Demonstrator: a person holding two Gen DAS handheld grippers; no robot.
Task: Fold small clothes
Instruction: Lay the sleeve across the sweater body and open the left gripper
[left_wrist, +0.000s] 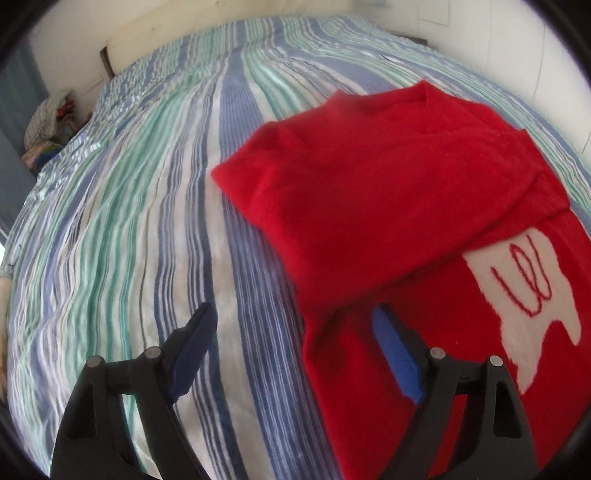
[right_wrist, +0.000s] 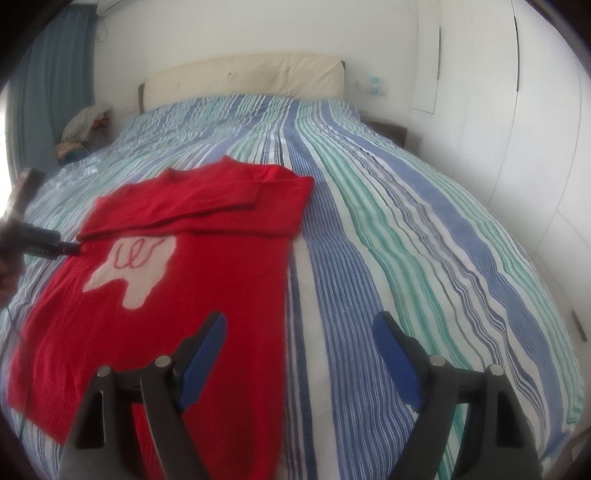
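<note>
A red sweater (right_wrist: 177, 302) with a white patch (right_wrist: 136, 266) lies flat on the striped bedspread (right_wrist: 406, 221), its sleeves folded across the chest. My right gripper (right_wrist: 299, 328) is open over the sweater's right edge, with one finger above the red knit, the other above the bedspread and nothing between them. In the left wrist view the sweater (left_wrist: 369, 192) fills the right side. My left gripper (left_wrist: 293, 325) is open low over the sweater's left edge, empty. From the right wrist view the left gripper (right_wrist: 70, 248) shows at the sweater's left side, by the folded sleeve.
A cream headboard (right_wrist: 243, 79) stands at the bed's far end. A pile of cloth (right_wrist: 83, 125) sits on a bedside stand at the far left, by a blue curtain (right_wrist: 55, 74). White wardrobe doors (right_wrist: 517, 110) line the right side.
</note>
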